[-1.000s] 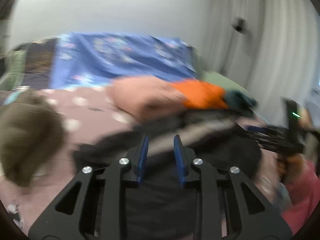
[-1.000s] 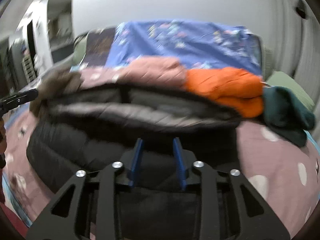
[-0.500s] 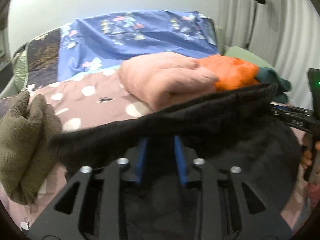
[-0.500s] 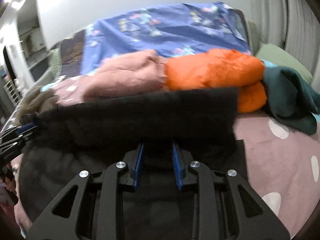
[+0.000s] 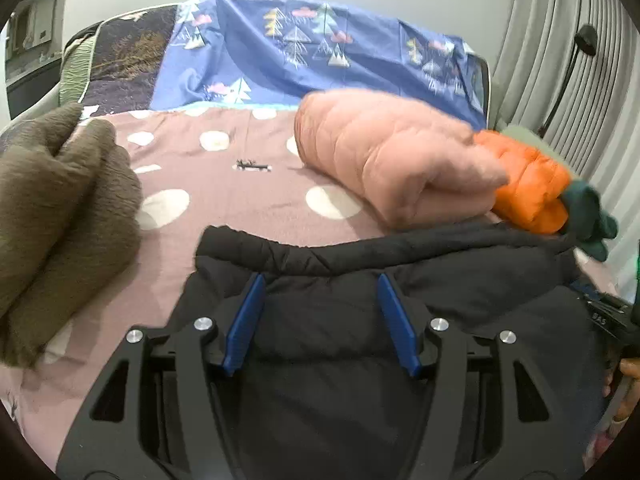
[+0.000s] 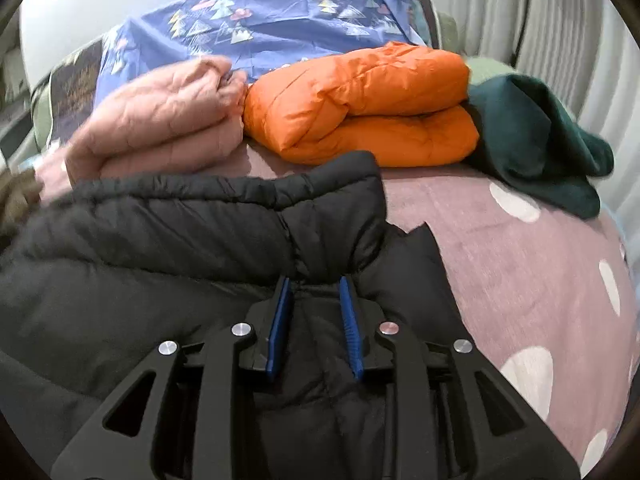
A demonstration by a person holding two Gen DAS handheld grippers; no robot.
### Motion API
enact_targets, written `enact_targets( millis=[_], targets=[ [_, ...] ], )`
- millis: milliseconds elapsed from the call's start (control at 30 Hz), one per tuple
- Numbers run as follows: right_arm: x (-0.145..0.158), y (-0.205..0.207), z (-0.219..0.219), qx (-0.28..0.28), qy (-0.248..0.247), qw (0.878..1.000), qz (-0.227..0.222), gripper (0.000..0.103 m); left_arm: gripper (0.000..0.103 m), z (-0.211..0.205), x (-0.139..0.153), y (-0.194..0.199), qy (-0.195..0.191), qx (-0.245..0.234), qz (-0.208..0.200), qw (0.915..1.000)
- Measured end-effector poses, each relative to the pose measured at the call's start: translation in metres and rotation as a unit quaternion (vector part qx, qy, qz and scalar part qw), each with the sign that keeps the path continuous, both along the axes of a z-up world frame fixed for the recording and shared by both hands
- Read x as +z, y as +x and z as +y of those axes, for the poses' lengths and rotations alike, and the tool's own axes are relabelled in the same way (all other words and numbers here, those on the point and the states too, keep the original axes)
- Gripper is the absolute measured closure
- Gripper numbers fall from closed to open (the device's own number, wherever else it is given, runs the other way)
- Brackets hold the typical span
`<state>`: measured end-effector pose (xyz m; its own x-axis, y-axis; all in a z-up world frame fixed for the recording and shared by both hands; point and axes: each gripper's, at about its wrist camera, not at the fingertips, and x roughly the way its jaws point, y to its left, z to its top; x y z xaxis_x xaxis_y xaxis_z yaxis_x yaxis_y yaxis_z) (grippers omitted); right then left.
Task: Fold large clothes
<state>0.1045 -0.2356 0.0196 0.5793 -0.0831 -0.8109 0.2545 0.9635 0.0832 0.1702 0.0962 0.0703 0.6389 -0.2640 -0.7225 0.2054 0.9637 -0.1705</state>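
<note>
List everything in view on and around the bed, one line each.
black puffer jacket: one, black, nearest, under both tongs
pink quilted jacket: one, pink, folded, behind the black one
orange puffer jacket: one, orange, folded, right of pink
dark green garment: one, right of orange
olive fleece garment: one, far left
mauve dotted bedspread: one, beneath everything
blue tree-print sheet: one, at the back
left tongs: open, opening lately, above the jacket
right tongs: jacket fabric between them
</note>
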Motion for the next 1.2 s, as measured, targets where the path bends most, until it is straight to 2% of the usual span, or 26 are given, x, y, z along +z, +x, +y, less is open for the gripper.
enact_targets(
  millis=[33, 67, 100, 167, 200, 300, 400, 433, 500, 533, 600, 700, 967, 1200],
  targets=[
    [0.009, -0.002, -0.001, -0.007, 0.013, 1.000, -0.008, 0.067, 0.043, -0.002, 0.009, -0.007, -0.011, -0.002, -0.005, 0.9999],
    [0.016, -0.001, -0.001, -0.010, 0.022, 1.000, -0.019, 0.051, 0.042, -0.006, 0.020, -0.014, -0.026, -0.009, -0.015, 0.9995],
    [0.027, 0.001, 0.005, -0.008, 0.032, 0.999, -0.033, 0.038, 0.036, -0.014, 0.031, -0.021, -0.033, -0.017, -0.027, 0.9989],
    [0.044, 0.010, 0.028, 0.018, 0.038, 0.998, -0.052, 0.037, 0.031, -0.038, 0.038, -0.026, -0.018, -0.025, -0.041, 0.9987],
    [0.048, 0.016, 0.041, 0.033, 0.040, 0.997, -0.054, 0.037, 0.031, -0.057, 0.039, -0.027, 0.005, -0.034, -0.042, 0.9986],
    [0.053, 0.033, 0.068, 0.058, 0.041, 0.996, -0.057, 0.037, 0.031, -0.097, 0.025, -0.021, 0.048, -0.053, -0.030, 0.9970],
    [0.034, 0.057, 0.083, 0.062, 0.014, 0.997, -0.033, 0.037, 0.030, -0.115, 0.003, -0.002, 0.088, -0.037, -0.009, 0.9954],
    [0.022, 0.062, 0.083, 0.057, 0.016, 0.998, -0.016, 0.037, 0.029, -0.118, -0.012, 0.009, 0.106, -0.026, 0.009, 0.9940],
    [-0.005, 0.069, 0.073, 0.047, 0.046, 0.998, 0.006, 0.034, 0.025, -0.113, -0.031, 0.021, 0.104, -0.015, 0.026, 0.9941],
    [-0.012, 0.071, 0.069, 0.047, 0.054, 0.997, 0.004, 0.034, 0.025, -0.108, -0.038, 0.026, 0.088, -0.013, 0.032, 0.9956],
    [-0.014, 0.072, 0.072, 0.053, 0.042, 0.998, 0.004, 0.033, 0.025, -0.104, -0.045, 0.029, 0.073, -0.012, 0.038, 0.9965],
    [-0.019, 0.072, 0.078, 0.057, 0.019, 0.998, -0.002, 0.032, 0.025, -0.105, -0.052, 0.026, 0.082, -0.013, 0.031, 0.9961],
    [-0.034, 0.077, 0.082, 0.053, 0.000, 0.999, 0.000, 0.030, 0.023, -0.101, -0.071, 0.033, 0.055, -0.018, 0.052, 0.9970],
    [-0.029, 0.075, 0.084, 0.060, -0.005, 0.998, -0.001, 0.029, 0.023, -0.107, -0.069, 0.032, 0.080, -0.015, 0.055, 0.9951]
  ],
)
